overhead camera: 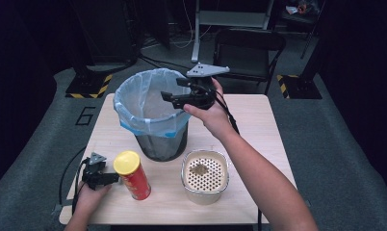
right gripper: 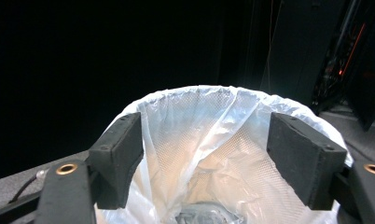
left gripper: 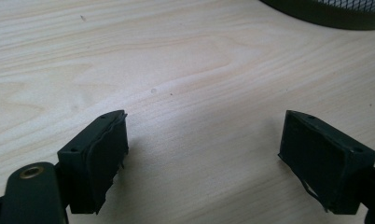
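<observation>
A black mesh bin [overhead camera: 155, 139] lined with a white bag [overhead camera: 146, 98] stands at the back of the wooden table [overhead camera: 259, 125]. My right gripper [overhead camera: 172, 99] hovers over the bin's right rim, open, with nothing between its fingers. In the right gripper view the open jaws [right gripper: 204, 158] frame the bag's mouth [right gripper: 209, 126], and something crumpled lies at the bottom [right gripper: 199, 217]. A red can with a yellow lid [overhead camera: 132, 174] stands at the front left. My left gripper [overhead camera: 109, 179] rests just left of it, open. In the left gripper view the gripper [left gripper: 204, 158] spans bare wood [left gripper: 185, 70].
A metal bowl holding a perforated cream strainer [overhead camera: 204, 175] with brown bits sits front centre, right of the can. The bin's dark base [left gripper: 325, 11] edges the top right of the left gripper view. A black chair [overhead camera: 247, 53] and stands are behind the table.
</observation>
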Demonstrator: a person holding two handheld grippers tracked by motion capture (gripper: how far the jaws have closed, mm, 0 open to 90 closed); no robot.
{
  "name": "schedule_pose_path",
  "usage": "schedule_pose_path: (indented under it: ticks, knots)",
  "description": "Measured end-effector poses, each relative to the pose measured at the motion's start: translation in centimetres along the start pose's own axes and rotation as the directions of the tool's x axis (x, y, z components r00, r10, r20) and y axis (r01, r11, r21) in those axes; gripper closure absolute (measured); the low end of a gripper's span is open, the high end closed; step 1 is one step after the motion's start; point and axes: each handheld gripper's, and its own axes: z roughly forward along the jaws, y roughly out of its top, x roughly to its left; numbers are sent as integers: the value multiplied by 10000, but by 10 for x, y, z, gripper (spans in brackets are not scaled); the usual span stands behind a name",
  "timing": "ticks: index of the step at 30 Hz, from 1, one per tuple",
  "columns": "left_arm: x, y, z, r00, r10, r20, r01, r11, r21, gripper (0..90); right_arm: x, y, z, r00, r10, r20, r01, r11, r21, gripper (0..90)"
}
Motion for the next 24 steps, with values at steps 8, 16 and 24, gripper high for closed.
schedule_pose_path:
  ticks: [8, 16, 24]
  knots:
    - [2, 3, -9, 9994, -309, 170, 311, 9995, -110, 154, -1, -21, -27, 9995, -276, 130, 279, 9993, -236, 284]
    - [-1, 7, -20, 9960, -670, 590, 684, 9974, -222, 157, -4, -46, -56, 9979, -470, 437, 485, 9983, -332, 301]
    - [-7, 17, -35, 9956, -324, 882, 372, 9979, -527, 183, -11, -90, -87, 9939, -403, 1031, 401, 9992, 36, 301]
